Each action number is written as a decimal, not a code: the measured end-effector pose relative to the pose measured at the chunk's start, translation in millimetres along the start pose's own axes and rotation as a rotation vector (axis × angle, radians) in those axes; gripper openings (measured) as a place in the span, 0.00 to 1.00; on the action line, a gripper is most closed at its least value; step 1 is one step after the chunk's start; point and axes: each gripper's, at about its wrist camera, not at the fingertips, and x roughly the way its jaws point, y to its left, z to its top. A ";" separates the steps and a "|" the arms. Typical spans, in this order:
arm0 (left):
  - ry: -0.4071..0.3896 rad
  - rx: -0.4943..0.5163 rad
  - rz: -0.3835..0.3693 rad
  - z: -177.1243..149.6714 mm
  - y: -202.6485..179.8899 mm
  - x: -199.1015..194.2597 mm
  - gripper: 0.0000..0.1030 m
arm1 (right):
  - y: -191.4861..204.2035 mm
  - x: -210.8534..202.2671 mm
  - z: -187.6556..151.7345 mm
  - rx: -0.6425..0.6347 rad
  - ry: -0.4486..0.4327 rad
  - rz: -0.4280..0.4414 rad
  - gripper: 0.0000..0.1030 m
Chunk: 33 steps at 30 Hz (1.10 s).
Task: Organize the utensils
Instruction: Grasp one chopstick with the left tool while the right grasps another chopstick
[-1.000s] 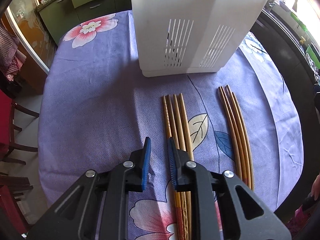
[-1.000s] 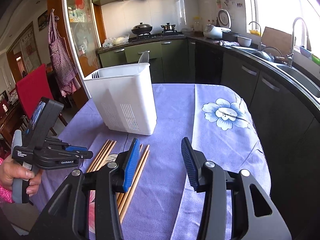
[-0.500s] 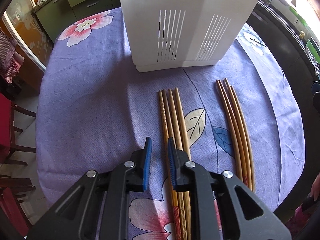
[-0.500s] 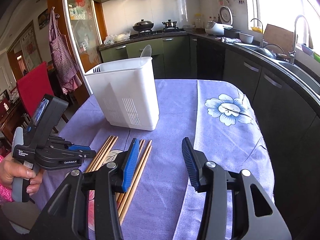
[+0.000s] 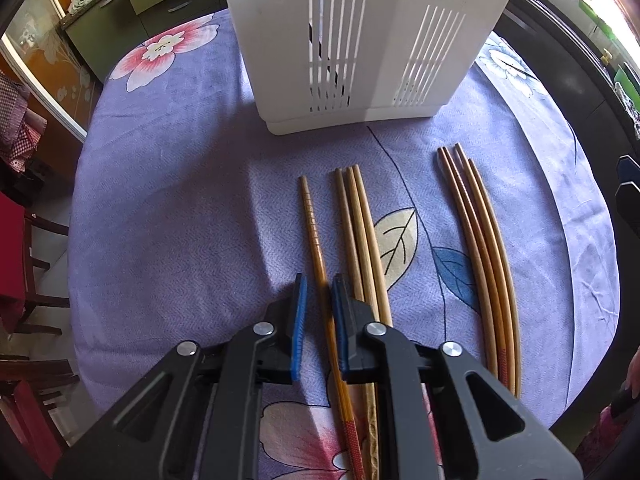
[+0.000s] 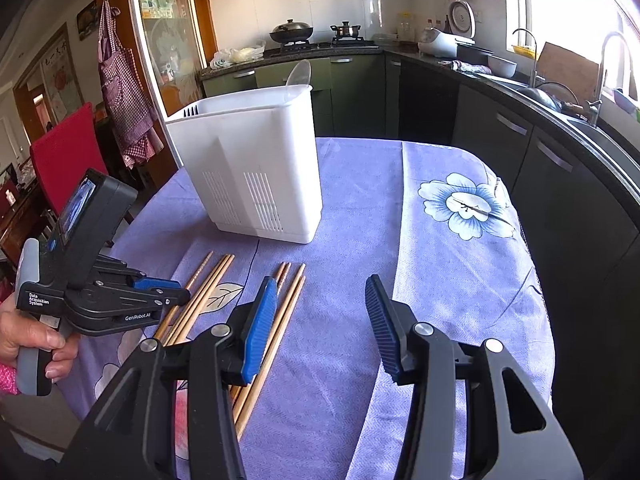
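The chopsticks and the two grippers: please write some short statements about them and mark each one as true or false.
1. The left gripper has one ridged chopstick between its pads. True; it is shut on it.
2. That chopstick lies apart from the other three chopsticks of its group. True.
3. The right gripper holds a chopstick. False; its jaws are open and empty, above the purple tablecloth.
4. The white utensil holder lies on its side. False; it stands upright on the table.
5. A second group of four chopsticks lies to the right of the first group in the left wrist view. True.
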 end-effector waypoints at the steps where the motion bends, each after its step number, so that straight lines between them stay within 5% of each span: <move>1: 0.003 0.003 -0.002 -0.1 0.9 -0.3 0.08 | 0.6 5.1 0.8 -0.005 0.018 0.004 0.45; 7: -0.005 -0.001 -0.004 -2.0 11.2 0.4 0.08 | 0.2 58.3 4.8 0.001 0.225 0.060 0.44; 12: -0.012 -0.004 -0.007 -1.7 18.1 0.6 0.08 | 3.2 97.5 1.8 0.017 0.373 0.080 0.29; 33: -0.029 0.016 -0.022 -6.0 15.5 -2.1 0.08 | 27.5 108.1 -0.3 -0.018 0.431 0.029 0.24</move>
